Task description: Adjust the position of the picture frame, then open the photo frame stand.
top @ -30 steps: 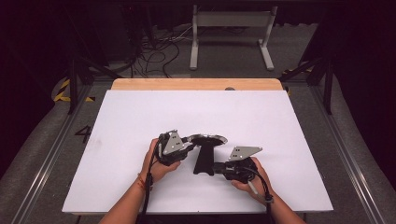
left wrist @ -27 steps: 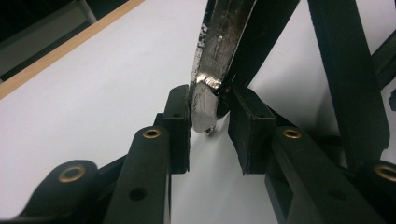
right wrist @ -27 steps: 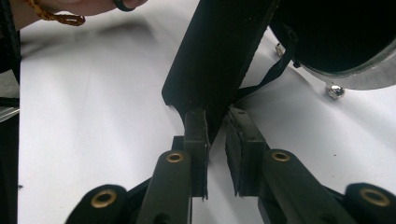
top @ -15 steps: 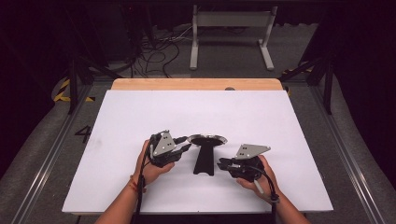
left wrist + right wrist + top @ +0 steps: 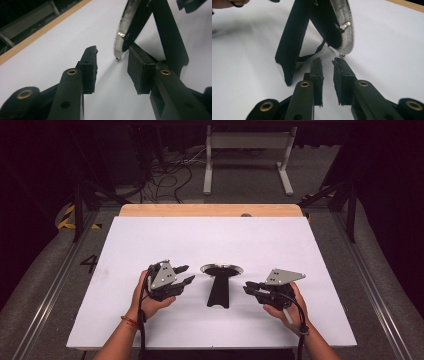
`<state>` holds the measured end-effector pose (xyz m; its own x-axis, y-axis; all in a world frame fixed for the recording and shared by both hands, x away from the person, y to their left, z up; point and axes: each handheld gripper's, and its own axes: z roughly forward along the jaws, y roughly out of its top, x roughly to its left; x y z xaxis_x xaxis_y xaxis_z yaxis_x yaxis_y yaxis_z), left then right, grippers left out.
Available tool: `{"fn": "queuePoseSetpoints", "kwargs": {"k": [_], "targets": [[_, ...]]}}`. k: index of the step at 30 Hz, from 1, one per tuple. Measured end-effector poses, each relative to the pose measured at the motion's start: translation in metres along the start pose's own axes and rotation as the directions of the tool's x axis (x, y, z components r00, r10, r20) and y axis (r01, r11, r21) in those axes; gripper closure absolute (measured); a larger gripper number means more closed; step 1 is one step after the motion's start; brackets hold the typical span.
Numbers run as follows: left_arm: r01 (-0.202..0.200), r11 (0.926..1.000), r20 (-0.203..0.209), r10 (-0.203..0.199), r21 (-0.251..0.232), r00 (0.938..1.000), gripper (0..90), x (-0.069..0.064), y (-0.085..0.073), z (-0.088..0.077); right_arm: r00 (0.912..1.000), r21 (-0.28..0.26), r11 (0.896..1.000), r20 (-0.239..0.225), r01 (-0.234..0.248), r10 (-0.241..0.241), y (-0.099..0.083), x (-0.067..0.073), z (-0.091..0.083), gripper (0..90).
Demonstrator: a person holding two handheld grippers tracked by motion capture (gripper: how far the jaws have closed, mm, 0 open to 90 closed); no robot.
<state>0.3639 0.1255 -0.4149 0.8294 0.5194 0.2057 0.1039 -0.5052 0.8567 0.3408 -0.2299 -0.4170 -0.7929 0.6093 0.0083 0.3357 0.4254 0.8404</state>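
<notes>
A small round frame (image 5: 220, 269) with a silver rim and a black easel leg (image 5: 218, 293) stands on its own at the middle of the white table (image 5: 210, 240). My left gripper (image 5: 183, 275) hovers just left of it, open; its jaws have just been opening and nothing is between them. In the left gripper view the silver rim (image 5: 122, 27) and the leg (image 5: 170, 37) rise just beyond the left gripper (image 5: 111, 58). My right gripper (image 5: 249, 288) hangs to the right, jaws a narrow gap apart and empty. In the right gripper view the frame (image 5: 348, 30) stands just ahead of the right gripper (image 5: 326, 61).
The white sheet covers a wooden tabletop whose far edge (image 5: 210, 210) shows as a tan strip. Beyond it are a grey metal stand (image 5: 247, 155) and floor cables (image 5: 165, 175). Dark rails (image 5: 50, 290) run along both sides of the table.
Both hands have drawn back from the frame, the left one to the left and the right one to the right, both a little up. The left jaws have spread wider. The frame stands alone.
</notes>
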Motion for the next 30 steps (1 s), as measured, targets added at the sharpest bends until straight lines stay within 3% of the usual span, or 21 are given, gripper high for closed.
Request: {"fn": "queuePoseSetpoints", "kwargs": {"k": [3,7,8,12,16,22,24,25,27,30], "targets": [[0.006,0.9999,0.014,-0.006,0.01,0.9999,57.8,-0.004,0.0,-0.003,1.0,-0.005,1.0,0.005,-0.001,0.001,0.0,-0.001,-0.001,77.9],[-0.013,0.9982,0.04,0.011,0.058,0.9991,54.6,-0.015,-0.011,-0.017,0.9995,0.001,1.0,0.029,0.014,-0.014,0.0,-0.001,-0.003,77.9],[-0.024,0.9971,0.036,0.022,0.072,0.9991,52.3,-0.018,-0.013,-0.02,0.9988,0.003,1.0,0.044,0.024,-0.024,0.001,-0.001,-0.004,77.5],[0.022,0.9992,0.008,-0.023,0.033,0.9997,47.0,-0.026,-0.028,-0.032,0.9986,-0.003,1.0,0.053,0.009,-0.009,0.001,-0.002,-0.007,75.2],[0.02,0.9987,-0.034,-0.018,0.048,0.9993,43.7,-0.027,-0.031,-0.036,0.9993,-0.003,1.0,0.037,-0.008,0.008,0.001,-0.001,-0.004,73.0],[0.044,0.998,-0.057,-0.042,0.045,0.9975,39.4,-0.019,-0.031,-0.031,0.9996,0.001,1.0,-0.003,-0.027,0.027,-0.001,0.002,0.003,68.8],[0.057,0.9974,-0.063,-0.054,0.044,0.9965,37.9,-0.014,-0.026,-0.024,0.9975,0.007,0.998,-0.044,-0.055,0.055,-0.004,0.006,0.008,66.2],[0.064,0.9972,-0.062,-0.061,0.039,0.9962,36.6,-0.012,-0.023,-0.02,0.9976,0.023,0.999,-0.052,-0.046,0.047,-0.006,0.009,0.012,64.5],[0.057,0.9976,-0.044,-0.056,0.039,0.9975,34.4,-0.011,-0.017,-0.014,0.9973,0.049,0.998,-0.063,-0.034,0.037,-0.007,0.015,0.018,62.0],[0.017,0.9984,-0.031,-0.015,0.055,0.9994,31.9,-0.008,-0.002,0.002,0.9952,0.071,0.997,-0.089,-0.034,0.04,-0.008,0.024,0.028,54.7]]}}
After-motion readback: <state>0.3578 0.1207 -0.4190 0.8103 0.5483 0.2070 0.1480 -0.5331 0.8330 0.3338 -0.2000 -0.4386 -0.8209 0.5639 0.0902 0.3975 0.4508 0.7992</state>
